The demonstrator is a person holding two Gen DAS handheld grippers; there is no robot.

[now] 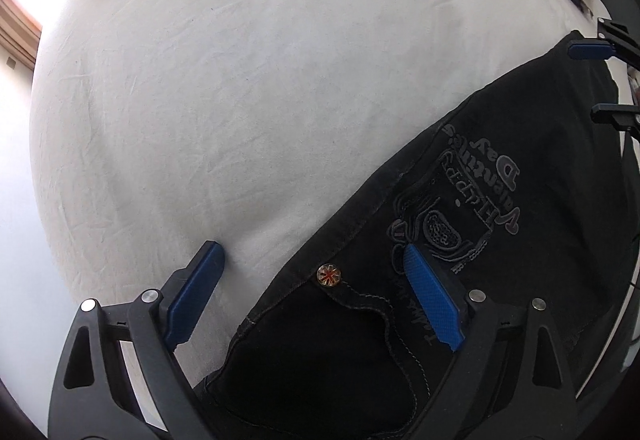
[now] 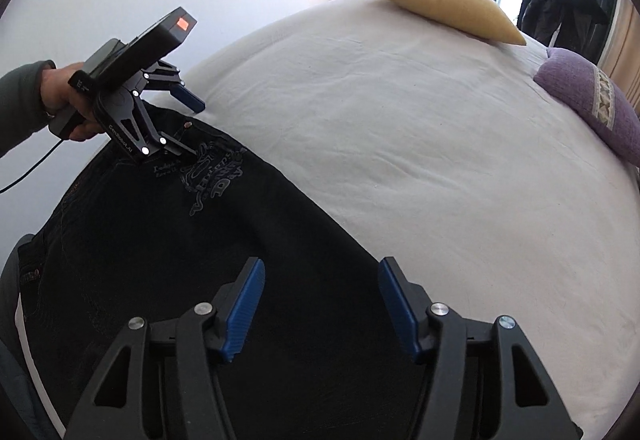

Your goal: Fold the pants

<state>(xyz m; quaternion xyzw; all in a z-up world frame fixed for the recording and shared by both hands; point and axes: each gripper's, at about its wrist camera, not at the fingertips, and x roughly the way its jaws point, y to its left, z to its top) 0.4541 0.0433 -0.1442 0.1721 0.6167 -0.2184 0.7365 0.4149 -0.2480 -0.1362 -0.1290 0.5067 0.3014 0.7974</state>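
1. Pants (image 2: 168,240) — black, with an embroidered crest; laid flat on the bed (image 2: 400,127), long axis running diagonally from the waist end at the near left toward the lower right in the right wrist view.
2. Left gripper (image 1: 316,288) — jaws released and wide, straddling the outer edge of the pants by the metal button (image 1: 329,274); one pad over bare sheet, the other over cloth. Nothing pinched.
3. Right gripper (image 2: 322,304) — jaws released, partly spread, poised above the leg; edge lies just under its right pad.
4. Judgement — both hands sit along the same long edge; left nearer the waist, right further down the leg.
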